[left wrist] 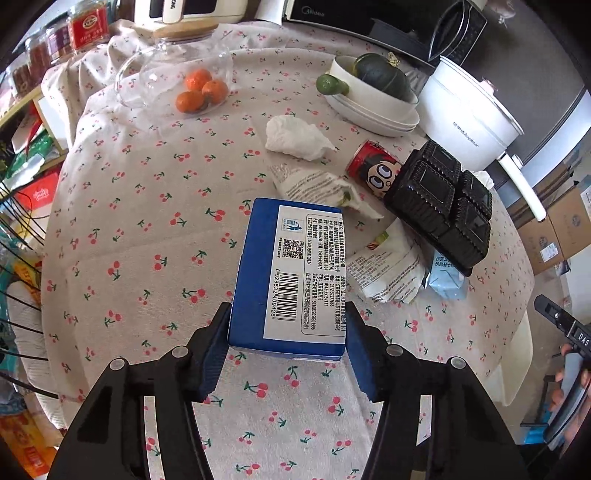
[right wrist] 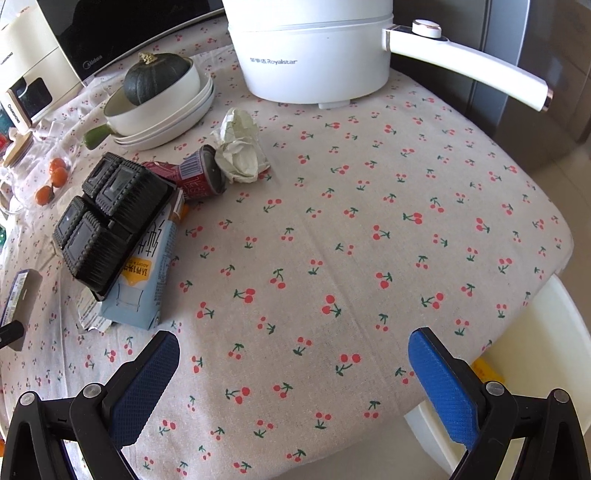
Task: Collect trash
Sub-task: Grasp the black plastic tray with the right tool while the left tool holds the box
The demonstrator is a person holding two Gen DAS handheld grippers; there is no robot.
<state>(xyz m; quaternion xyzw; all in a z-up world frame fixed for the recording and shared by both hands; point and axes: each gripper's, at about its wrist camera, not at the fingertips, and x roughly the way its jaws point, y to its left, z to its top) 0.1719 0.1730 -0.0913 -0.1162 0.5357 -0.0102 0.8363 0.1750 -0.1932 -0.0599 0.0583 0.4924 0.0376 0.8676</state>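
The left gripper (left wrist: 286, 343) pinches the blue box (left wrist: 291, 277) by its near end over the cherry tablecloth (left wrist: 147, 221); the right gripper (right wrist: 293, 387) is spread, empty. Held so near its end, the box could pivot and drop (judging by overhang). Remaining: one red can (left wrist: 373, 170), one black tray (left wrist: 439, 206), three oranges (left wrist: 201, 92).

A round table under a beige cherry-print cotton tablecloth (right wrist: 369, 221) fills the room in bright daylight, with a black microwave oven (left wrist: 354, 22) at twelve o'clock, brown cardboard boxes (left wrist: 557, 225) at three, and cluttered wooden shelves (left wrist: 26, 110) at nine.
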